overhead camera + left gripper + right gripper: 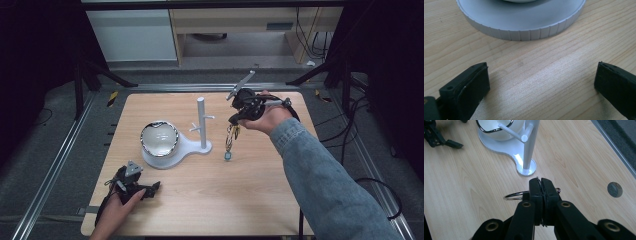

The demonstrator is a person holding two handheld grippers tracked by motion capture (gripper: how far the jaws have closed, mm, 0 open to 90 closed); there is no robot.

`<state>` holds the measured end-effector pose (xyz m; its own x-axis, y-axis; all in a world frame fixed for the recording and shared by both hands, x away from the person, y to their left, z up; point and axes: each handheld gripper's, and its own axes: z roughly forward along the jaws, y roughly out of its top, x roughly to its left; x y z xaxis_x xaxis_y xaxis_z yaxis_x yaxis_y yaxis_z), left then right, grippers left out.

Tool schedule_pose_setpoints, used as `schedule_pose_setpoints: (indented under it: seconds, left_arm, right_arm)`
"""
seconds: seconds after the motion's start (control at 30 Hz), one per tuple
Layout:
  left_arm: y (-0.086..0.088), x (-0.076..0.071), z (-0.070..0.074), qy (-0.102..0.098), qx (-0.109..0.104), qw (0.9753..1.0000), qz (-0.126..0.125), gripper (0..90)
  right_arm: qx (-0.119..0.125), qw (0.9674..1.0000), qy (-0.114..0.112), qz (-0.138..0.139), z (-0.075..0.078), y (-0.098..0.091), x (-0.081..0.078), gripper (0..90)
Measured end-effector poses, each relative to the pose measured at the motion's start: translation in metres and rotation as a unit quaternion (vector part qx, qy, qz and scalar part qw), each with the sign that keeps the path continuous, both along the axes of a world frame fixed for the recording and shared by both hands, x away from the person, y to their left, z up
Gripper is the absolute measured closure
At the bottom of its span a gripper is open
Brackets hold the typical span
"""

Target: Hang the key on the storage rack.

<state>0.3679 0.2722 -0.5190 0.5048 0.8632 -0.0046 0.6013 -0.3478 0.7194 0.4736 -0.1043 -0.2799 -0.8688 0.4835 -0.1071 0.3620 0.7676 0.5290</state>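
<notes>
L hand [120, 202] comes in from bottom edge, low over the near-left part of the table, wrapped round the left gripper [541, 85]; its jaws stand wide apart w/ nothing between them, pointing fwd & slightly down; R forearm in a denim sleeve [320, 175] reaches diagonally up to mid-table; R hand [267, 117] holds the right gripper [541, 187] raised, tips aimed down-left; jaws pressed together on a thin metal ring [514, 195].

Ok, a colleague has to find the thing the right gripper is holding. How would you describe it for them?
On the wooden table, find the white stand with its upright post. Just right of the post, the right gripper is shut on a metal key ring, with a small keychain dangling under it. Nothing else there hangs in the air.
</notes>
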Motion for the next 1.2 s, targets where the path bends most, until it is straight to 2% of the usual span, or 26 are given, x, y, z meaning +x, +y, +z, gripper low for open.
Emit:
schedule_pose_setpoints:
  seconds: [0.93, 1.2]
  left_arm:
    - [0.0, 0.0, 0.0, 0.0, 0.0, 1.0, 0.0, 0.0]
    - [0.0, 0.0, 0.0, 0.0, 0.0, 1.0, 0.0, 0.0]
  right_arm:
    - [0.004, 0.9998, -0.015, 0.011, 0.025, 0.017, 0.007, 88.6]
    - [0.003, 0.9996, -0.021, 0.018, 0.037, 0.026, 0.009, 88.6]
